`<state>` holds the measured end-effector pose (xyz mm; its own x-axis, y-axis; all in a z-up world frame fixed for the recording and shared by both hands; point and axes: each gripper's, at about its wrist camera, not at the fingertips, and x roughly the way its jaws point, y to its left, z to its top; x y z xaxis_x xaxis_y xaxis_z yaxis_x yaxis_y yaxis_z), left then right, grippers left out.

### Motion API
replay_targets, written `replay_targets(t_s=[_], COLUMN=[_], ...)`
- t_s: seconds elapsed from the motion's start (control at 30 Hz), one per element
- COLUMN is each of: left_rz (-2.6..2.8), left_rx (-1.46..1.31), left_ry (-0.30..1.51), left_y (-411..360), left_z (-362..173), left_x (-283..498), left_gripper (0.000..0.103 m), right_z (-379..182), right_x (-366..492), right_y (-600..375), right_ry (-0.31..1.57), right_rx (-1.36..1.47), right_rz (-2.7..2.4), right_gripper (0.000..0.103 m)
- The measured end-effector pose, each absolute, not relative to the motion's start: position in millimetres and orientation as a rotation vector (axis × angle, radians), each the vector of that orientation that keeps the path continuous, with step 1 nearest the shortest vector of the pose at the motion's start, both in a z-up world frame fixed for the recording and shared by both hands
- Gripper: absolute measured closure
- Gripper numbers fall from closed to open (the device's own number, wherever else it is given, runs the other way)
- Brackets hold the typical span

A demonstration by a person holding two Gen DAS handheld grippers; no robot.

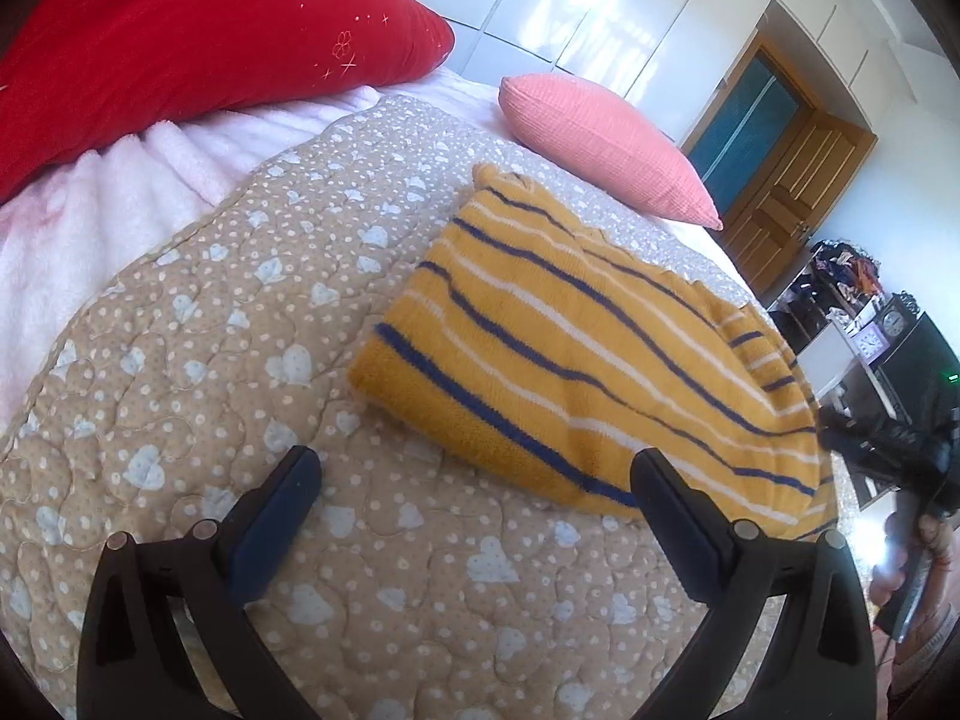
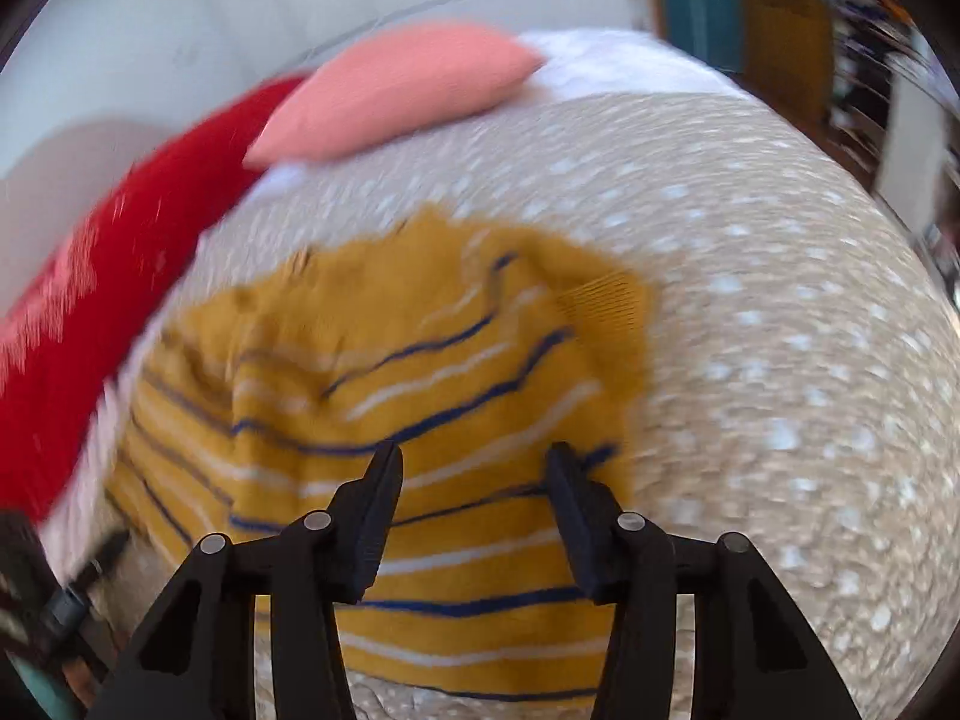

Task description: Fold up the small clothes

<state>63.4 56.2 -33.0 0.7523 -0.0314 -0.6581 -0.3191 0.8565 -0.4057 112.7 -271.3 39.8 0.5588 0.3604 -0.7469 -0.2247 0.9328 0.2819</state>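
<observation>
Quilted bedspread (image 1: pixel 180 420) carries striped sweater (image 1: pixel 570 360); both jaws apparently empty.

The left claw (image 1: pixel 477 468), at the bottom of its wrist view, has two matte black plastic arms with triangular cut-outs, round silver pivot pins on the linkages, and dark navy ribbed fingers (image 1: pixel 273 531). The right claw (image 2: pixel 474 462), at the bottom of its own blurred view, has the same build: black arms, silver pins, ridged navy fingers (image 2: pixel 375 525).
</observation>
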Motion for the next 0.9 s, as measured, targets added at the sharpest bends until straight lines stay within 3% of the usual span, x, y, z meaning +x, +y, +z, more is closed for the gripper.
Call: replay_targets(t_s=[0.17, 0.43, 0.57, 0.67, 0.77, 0.9], left_rz=[0.185, 0.18, 0.175, 0.169, 0.175, 0.183], left_rx=[-0.5, -0.508, -0.515, -0.525, -0.515, -0.499], left_ry=[0.727, 0.723, 0.718, 0.713, 0.722, 0.736], left_y=[52.8, 52.9, 53.4, 54.7, 54.1, 52.5], left_z=[-33.2, -33.8, -33.8, -33.0, -32.9, -32.9], left_x=[66.3, 66.5, 65.6, 63.5, 64.0, 66.4], left_gripper=[0.001, 0.001, 0.001, 0.001, 0.0, 0.0], right_z=[57.8, 57.7, 37.2, 45.3, 63.0, 88.1], right_x=[92.3, 113.7, 149.1, 163.3, 160.5, 144.7], right_y=[-247.4, -181.3, -173.9, -184.5, -205.3, -219.7], right_ry=[0.84, 0.921, 0.992, 0.918, 0.83, 0.765], right_rx=[0.127, 0.127, 0.122, -0.016, -0.084, -0.13], right_rz=[0.443, 0.63, 0.544, 0.401, 0.298, 0.329], right_gripper=[0.048, 0.048, 0.05, 0.05, 0.034, 0.033])
